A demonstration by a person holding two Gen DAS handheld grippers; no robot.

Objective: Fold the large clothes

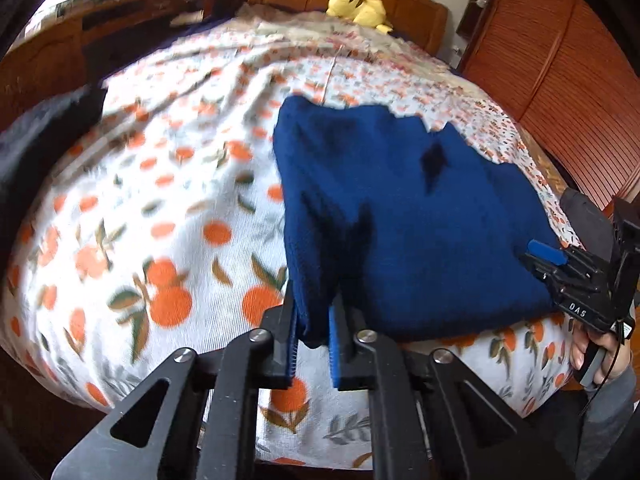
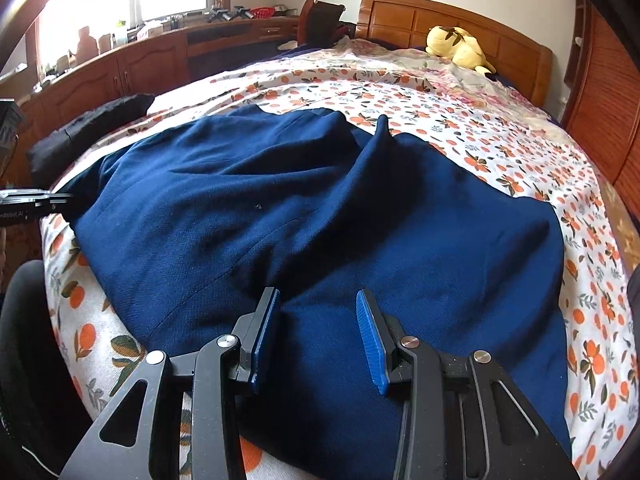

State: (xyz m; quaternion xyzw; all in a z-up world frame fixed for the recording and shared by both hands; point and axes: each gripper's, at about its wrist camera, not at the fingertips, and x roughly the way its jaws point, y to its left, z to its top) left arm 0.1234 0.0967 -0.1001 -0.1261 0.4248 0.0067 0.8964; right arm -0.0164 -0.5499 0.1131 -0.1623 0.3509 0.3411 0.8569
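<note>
A large dark blue garment [image 1: 400, 208] lies partly folded on a bed with an orange-print sheet [image 1: 160, 220]. My left gripper [image 1: 314, 332] is shut on the garment's near left corner, and the cloth is bunched between its blue pads. In the right wrist view the garment [image 2: 280, 208] spreads wide, with a raised fold in its middle. My right gripper [image 2: 318, 320] stands with its jaws apart over the garment's near edge. Cloth lies between the pads, which do not press on it. The right gripper [image 1: 540, 260] also shows at the garment's right edge, held by a hand [image 1: 600, 352].
A black piece of clothing [image 2: 92, 128] lies at the bed's left side. A yellow plush toy [image 2: 456, 46] rests by the wooden headboard. Wooden cabinets [image 2: 120, 64] run along the left under a window. A wooden wardrobe [image 1: 560, 60] stands on the right.
</note>
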